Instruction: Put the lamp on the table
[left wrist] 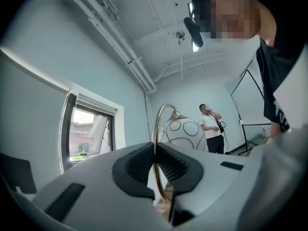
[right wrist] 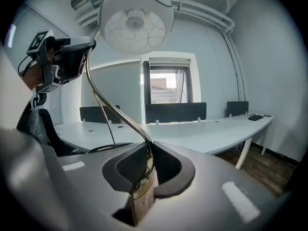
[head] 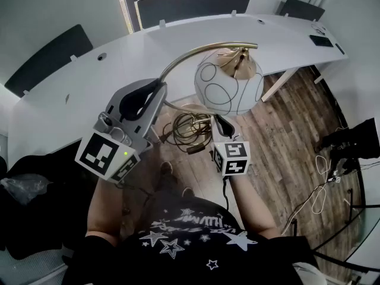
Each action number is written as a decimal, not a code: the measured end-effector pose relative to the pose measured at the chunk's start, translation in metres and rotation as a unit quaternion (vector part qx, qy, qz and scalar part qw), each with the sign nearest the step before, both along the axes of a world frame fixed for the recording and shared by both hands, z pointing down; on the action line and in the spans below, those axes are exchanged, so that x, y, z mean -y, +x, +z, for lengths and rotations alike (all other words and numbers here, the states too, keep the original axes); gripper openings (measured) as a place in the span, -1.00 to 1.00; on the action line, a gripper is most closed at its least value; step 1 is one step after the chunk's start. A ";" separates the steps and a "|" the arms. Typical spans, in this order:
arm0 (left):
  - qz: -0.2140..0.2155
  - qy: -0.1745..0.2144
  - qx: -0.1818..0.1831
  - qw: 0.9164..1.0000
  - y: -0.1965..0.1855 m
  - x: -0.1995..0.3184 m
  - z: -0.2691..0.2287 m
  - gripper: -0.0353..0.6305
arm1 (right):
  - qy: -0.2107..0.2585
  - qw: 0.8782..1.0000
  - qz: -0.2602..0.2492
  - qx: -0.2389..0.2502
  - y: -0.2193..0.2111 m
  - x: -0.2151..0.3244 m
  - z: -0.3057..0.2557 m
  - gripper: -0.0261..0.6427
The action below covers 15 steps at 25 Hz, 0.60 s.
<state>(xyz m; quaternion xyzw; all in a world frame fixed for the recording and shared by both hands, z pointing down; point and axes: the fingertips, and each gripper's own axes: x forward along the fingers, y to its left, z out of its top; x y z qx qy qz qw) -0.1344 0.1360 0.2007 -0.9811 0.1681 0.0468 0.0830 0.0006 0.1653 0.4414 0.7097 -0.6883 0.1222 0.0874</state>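
The lamp has a curved brass arm (head: 196, 52) and a white globe shade (head: 228, 82) with black circle lines. I hold it in the air, in front of the white table (head: 89, 82). My left gripper (head: 157, 91) is shut on the brass arm (left wrist: 155, 148), which runs straight up between the pads, with the globe (left wrist: 185, 133) beyond. My right gripper (head: 218, 123) is shut on the lamp's lower stem (right wrist: 144, 170), just above a brass collar. In the right gripper view the globe (right wrist: 137, 18) hangs overhead and the left gripper (right wrist: 72, 57) shows at upper left.
The lamp's coiled cord (head: 189, 126) hangs below the shade. Dark chairs (head: 190, 5) stand behind the long curved table (right wrist: 202, 131). Cables (head: 323, 189) lie on the wooden floor at right. A person (left wrist: 211, 129) stands at the far wall, and a black tripod (left wrist: 248, 124) beside them.
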 end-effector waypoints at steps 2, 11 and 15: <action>0.001 0.006 -0.002 1.000 0.002 -0.002 -0.003 -0.80 | 0.004 1.000 -0.002 0.000 0.000 0.000 -0.001 -0.81; 0.001 0.017 -0.005 1.000 0.001 -0.008 -0.006 -0.80 | 0.007 1.000 0.001 -0.003 0.000 -0.002 -0.004 -0.81; 0.004 0.012 -0.009 1.000 -0.002 -0.004 -0.004 -0.80 | 0.010 1.000 0.011 -0.003 0.000 0.000 -0.004 -0.81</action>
